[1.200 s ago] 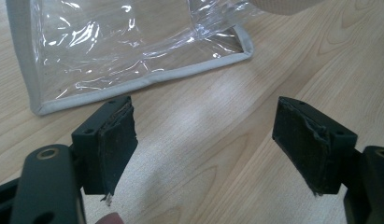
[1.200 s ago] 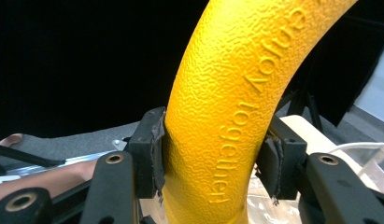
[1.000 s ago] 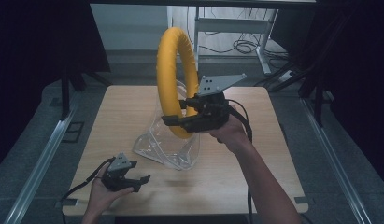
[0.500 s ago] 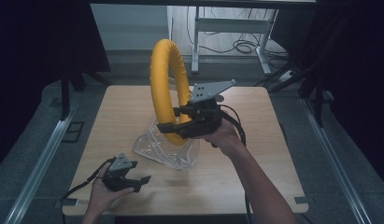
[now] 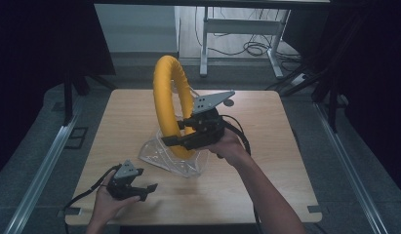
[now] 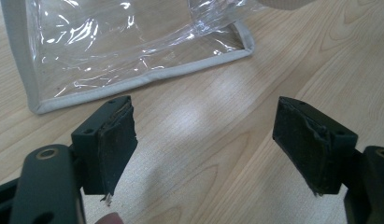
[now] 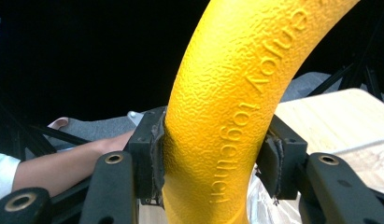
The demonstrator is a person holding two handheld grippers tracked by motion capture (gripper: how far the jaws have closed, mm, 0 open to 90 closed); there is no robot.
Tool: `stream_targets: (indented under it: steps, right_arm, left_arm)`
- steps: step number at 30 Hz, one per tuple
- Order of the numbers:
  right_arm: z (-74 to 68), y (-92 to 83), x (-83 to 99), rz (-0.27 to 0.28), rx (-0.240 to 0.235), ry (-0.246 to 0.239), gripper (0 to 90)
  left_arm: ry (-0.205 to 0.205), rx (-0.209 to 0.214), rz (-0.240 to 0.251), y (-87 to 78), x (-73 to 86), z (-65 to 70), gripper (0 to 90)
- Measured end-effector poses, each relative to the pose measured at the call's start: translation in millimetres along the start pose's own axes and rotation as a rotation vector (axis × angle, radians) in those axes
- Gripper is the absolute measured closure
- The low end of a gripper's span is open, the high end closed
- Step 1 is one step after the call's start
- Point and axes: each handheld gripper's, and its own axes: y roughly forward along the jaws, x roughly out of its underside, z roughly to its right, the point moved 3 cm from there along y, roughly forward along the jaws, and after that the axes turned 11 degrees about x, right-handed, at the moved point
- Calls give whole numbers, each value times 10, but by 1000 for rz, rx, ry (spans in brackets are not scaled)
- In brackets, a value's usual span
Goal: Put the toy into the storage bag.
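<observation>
A thick yellow foam ring [image 5: 170,100] stands upright over the middle of the wooden table, its lower part held in my right gripper [image 5: 176,140]. In the right gripper view both pads press on the yellow ring [image 7: 227,116], which bears raised lettering. Under the ring lies a clear plastic pouch [image 5: 176,157] with a grey edge; the ring's bottom is at its opening. My left gripper [image 5: 144,190] rests low near the table's front left edge, jaws wide open with only bare wood between them. The pouch's corner [image 6: 133,51] lies just ahead of it.
The wooden table [image 5: 276,146] has bare room on its right half and along the far edge. Metal rails run on the floor along both sides. A desk frame and cables [image 5: 247,46] stand beyond the far edge.
My right gripper has carried the yellow ring down and to the left, bringing its bottom to the clear pouch. The left gripper has stayed in place.
</observation>
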Motion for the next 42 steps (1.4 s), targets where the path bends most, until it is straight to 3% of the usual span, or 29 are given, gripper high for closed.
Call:
stream_targets:
  steps: [11, 21, 26, 28, 30, 38, 42]
  right_arm:
    - [205, 129, 284, -38, -1, 59, 487]
    - [276, 257, 447, -71, -26, 82, 481]
    - [376, 325, 580, -110, 1, 118, 461]
    - [449, 319, 611, -78, 2, 156, 457]
    - [488, 300, 614, -65, 25, 164, 450]
    - [467, 255, 602, -60, 96, 117, 417]
    - [438, 240, 595, -56, 153, 103, 338]
  left_arm:
    - [3, -1, 3, -3, -2, -3, 213]
    - [5, -1, 3, -8, -2, -4, 213]
    - [9, -2, -4, -11, 0, -7, 213]
    - [9, -2, -4, -11, 0, -6, 213]
    - [9, -3, -4, -11, 0, -7, 213]
    - [8, -2, -5, -3, 2, -4, 212]
    - [10, -6, -4, -8, 1, -7, 211]
